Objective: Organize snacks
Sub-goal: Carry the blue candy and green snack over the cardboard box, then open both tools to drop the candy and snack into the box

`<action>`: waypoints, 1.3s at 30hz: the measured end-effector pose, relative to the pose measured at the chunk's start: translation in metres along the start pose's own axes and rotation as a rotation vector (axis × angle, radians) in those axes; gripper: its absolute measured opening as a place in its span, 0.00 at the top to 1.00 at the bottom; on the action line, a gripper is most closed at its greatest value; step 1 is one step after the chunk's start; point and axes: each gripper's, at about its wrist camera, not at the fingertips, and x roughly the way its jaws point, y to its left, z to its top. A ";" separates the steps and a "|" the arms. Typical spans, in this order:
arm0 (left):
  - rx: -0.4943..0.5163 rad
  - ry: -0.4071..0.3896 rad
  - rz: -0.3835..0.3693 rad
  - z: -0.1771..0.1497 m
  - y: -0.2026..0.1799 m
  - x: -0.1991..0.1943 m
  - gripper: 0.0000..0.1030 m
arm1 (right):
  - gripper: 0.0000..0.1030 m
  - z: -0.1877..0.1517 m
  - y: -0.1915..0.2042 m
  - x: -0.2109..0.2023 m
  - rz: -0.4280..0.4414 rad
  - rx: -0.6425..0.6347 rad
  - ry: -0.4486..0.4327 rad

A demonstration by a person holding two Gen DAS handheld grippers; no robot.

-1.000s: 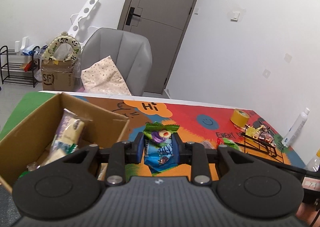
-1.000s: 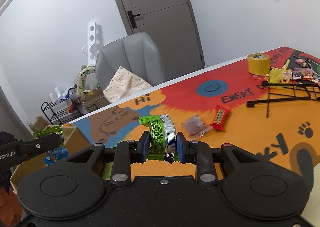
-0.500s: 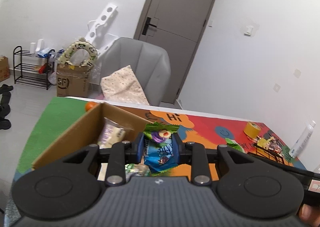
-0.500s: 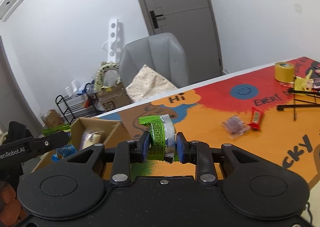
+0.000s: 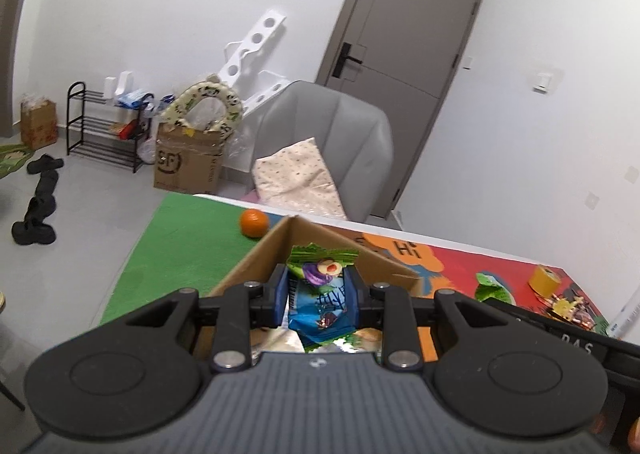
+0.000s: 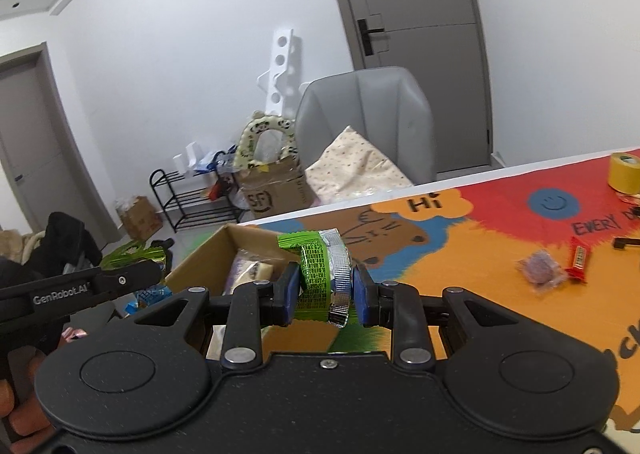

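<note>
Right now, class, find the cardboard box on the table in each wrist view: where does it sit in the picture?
Left wrist view: the cardboard box sits centre, just beyond the left tongs, partly hidden by the blue-green snack packet.
Right wrist view: the box sits left of centre, beyond the right tongs.
Shared landmark: the grey chair behind the table.

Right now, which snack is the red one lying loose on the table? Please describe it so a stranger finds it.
Look at the table with the colourful mat, right of the box. On the orange area lies a red bar beside a purplish clear packet. It is the only red, long wrapper there.
</note>
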 end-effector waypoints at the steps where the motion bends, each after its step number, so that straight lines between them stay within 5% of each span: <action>1: -0.007 0.003 0.006 0.000 0.004 0.002 0.73 | 0.74 0.000 0.003 0.002 0.003 -0.004 0.005; 26: -0.064 0.037 0.033 0.004 0.036 0.018 0.61 | 0.73 0.010 0.045 0.050 0.049 -0.030 0.073; 30: -0.060 0.036 0.036 0.004 0.035 0.016 0.53 | 0.53 0.012 0.043 0.053 0.040 -0.001 0.063; 36: -0.021 0.031 0.046 0.000 0.022 0.017 0.24 | 0.47 0.006 0.028 0.047 0.022 0.024 0.064; 39: 0.000 0.025 0.036 -0.002 0.012 0.016 0.19 | 0.38 0.003 0.020 0.041 -0.002 0.029 0.055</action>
